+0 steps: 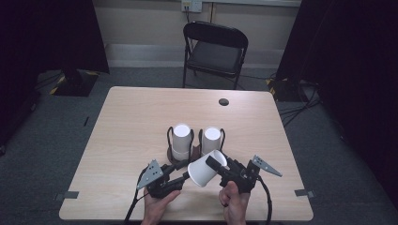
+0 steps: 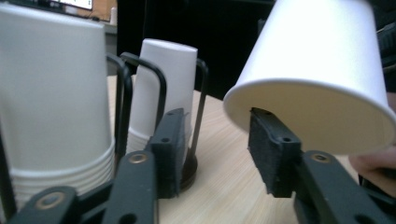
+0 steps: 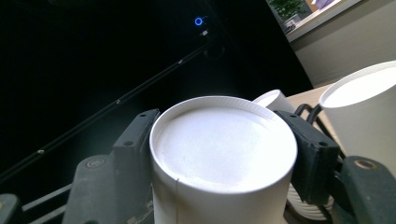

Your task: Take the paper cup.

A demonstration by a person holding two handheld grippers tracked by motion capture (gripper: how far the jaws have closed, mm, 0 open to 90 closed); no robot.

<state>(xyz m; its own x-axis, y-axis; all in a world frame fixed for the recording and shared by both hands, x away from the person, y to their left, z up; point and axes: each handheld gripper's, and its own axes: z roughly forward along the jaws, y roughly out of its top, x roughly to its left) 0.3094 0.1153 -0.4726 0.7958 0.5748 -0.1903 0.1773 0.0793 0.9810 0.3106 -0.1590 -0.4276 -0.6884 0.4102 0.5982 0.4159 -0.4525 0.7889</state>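
Two stacks of white paper cups (image 1: 181, 140) stand upside down in black wire holder (image 1: 171, 138) at table (image 1: 126, 122) centre. Right gripper (image 3: 224, 154) jaws clamp loose cup (image 1: 205, 168) by its base end, cup tilted, mouth toward 7 o'clock, at 6 o'clock from holder. Left gripper (image 2: 219, 154) jaws parted; one jaw tip sits inside cup mouth, other outside, nothing gripped.
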